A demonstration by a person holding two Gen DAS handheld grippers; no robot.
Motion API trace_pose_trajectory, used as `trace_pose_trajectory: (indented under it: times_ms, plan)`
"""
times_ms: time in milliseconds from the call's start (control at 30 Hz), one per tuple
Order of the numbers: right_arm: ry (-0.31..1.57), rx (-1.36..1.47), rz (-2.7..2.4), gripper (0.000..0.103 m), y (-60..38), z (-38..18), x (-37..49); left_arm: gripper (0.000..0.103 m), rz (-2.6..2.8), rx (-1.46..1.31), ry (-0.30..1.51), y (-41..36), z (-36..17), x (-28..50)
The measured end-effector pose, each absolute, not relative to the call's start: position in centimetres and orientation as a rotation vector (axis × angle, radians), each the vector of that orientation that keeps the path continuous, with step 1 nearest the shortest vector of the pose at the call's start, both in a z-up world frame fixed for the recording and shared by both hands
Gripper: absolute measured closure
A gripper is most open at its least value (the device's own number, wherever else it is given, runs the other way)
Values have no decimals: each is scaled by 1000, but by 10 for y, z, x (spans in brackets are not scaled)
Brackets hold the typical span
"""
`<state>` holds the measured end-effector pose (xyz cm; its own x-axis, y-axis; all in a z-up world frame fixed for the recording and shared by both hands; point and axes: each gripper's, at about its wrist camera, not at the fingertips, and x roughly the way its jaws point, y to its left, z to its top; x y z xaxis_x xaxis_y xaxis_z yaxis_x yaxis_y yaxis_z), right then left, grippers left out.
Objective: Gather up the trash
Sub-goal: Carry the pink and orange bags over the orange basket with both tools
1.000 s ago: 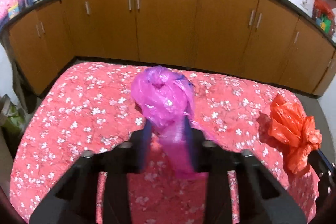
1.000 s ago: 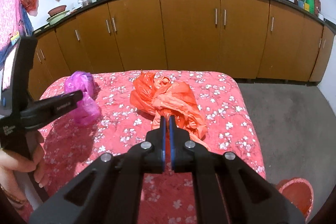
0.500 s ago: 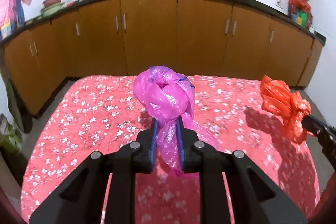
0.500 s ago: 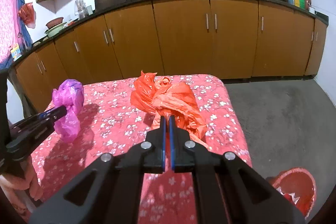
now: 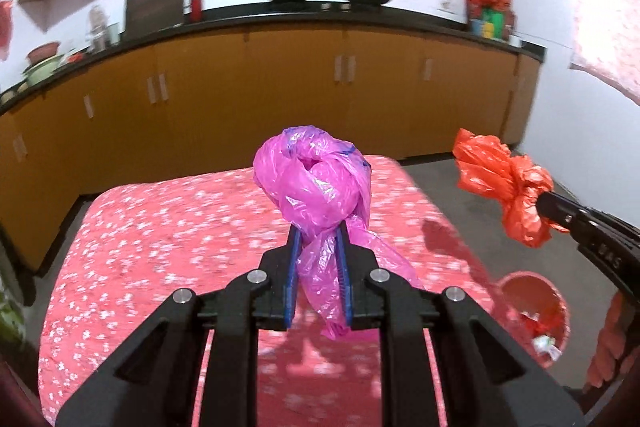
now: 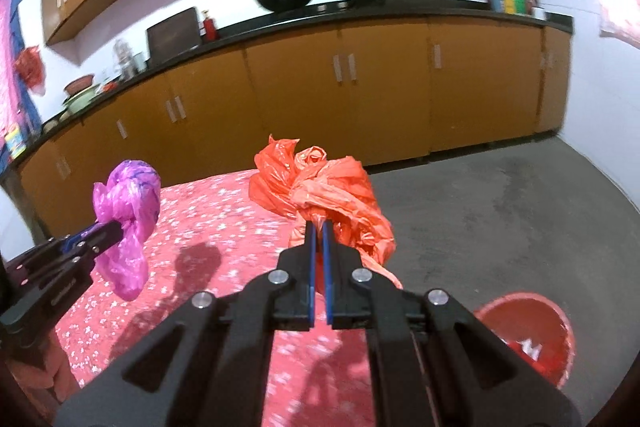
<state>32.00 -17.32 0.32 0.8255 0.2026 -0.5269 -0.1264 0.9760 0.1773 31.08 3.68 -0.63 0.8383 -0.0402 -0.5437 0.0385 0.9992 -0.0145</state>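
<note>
The left gripper (image 5: 318, 239) is clamped on the twisted neck of a knotted bag of crinkled magenta plastic film (image 5: 316, 183); the bag is held clear above the red cloth with small white flowers (image 5: 160, 239), its loose tail hanging down between the blue-lined fingers (image 5: 293, 267). Within the last second the left jaws have been closing a little, with the film between them throughout. The right gripper (image 6: 318, 225) is pinched tight on a crumpled bag of orange plastic film (image 6: 332, 195), gathered at the fingertips and likewise lifted off the cloth. In the left wrist view the orange bag (image 5: 500, 179) is seen at the right, over the grey floor (image 5: 460, 195), with a round red plastic bin (image 5: 556, 303) below it holding scraps. In the right wrist view the magenta bag (image 6: 128, 211) is seen at the left, its shadow cast on the cloth. Wooden cabinets (image 6: 300, 99) are noted behind.
</note>
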Motion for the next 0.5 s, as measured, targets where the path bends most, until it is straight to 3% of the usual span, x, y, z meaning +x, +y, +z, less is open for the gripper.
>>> trace_pose_trajectory:
  times_ms: [500]
  plan:
    - [580,205,-121,98,-328,-27,273,86,-298,76,616,-96,-17,309]
